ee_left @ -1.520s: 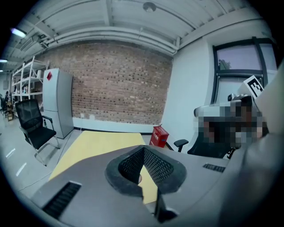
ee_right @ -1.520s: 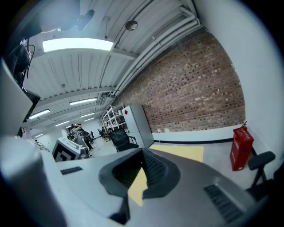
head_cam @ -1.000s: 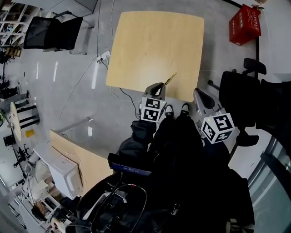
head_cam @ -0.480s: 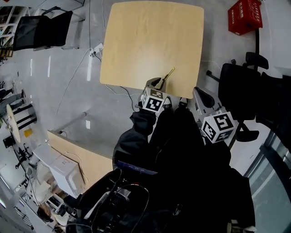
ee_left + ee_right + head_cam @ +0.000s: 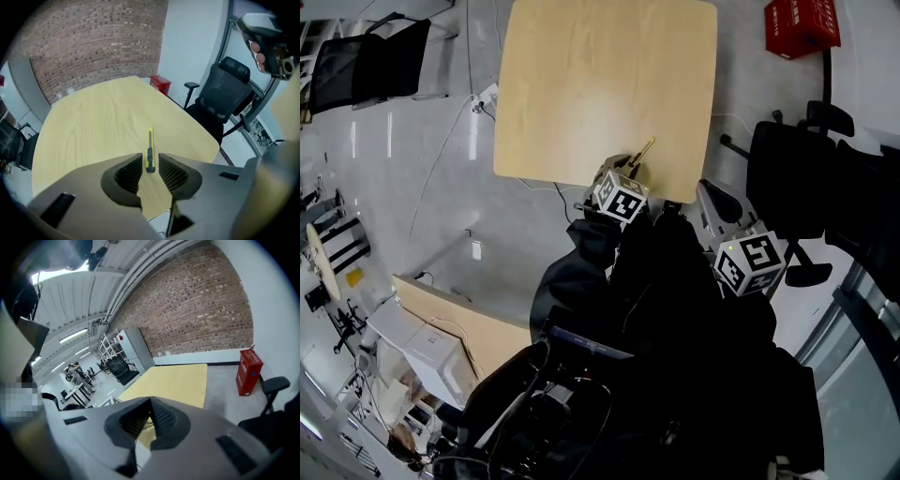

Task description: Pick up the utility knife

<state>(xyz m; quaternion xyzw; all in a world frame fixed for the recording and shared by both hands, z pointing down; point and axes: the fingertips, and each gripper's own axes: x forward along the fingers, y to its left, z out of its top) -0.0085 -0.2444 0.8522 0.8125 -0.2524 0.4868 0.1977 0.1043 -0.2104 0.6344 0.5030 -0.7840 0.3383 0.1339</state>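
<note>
The yellow utility knife (image 5: 644,150) lies flat on the light wooden table (image 5: 600,75), close to its near edge. In the left gripper view the knife (image 5: 150,147) points away from me, and its dark near end sits in the gap between the jaws. My left gripper (image 5: 150,162) is open, with neither pad touching the knife. In the head view the left gripper (image 5: 627,172) reaches over the table's near edge. My right gripper (image 5: 713,203) hangs off the table to the right, at my side. In the right gripper view the right gripper (image 5: 150,404) is shut and holds nothing.
A black office chair (image 5: 787,178) stands right of the table, with a red box (image 5: 802,23) on the floor behind it. Another black chair (image 5: 366,61) stands far left. A second wooden desk (image 5: 459,323) lies at the lower left. Cables run across the floor under the table's left corner.
My left gripper has moved forward over the table edge until its jaws flank the knife's near end. The right gripper has hardly moved.
</note>
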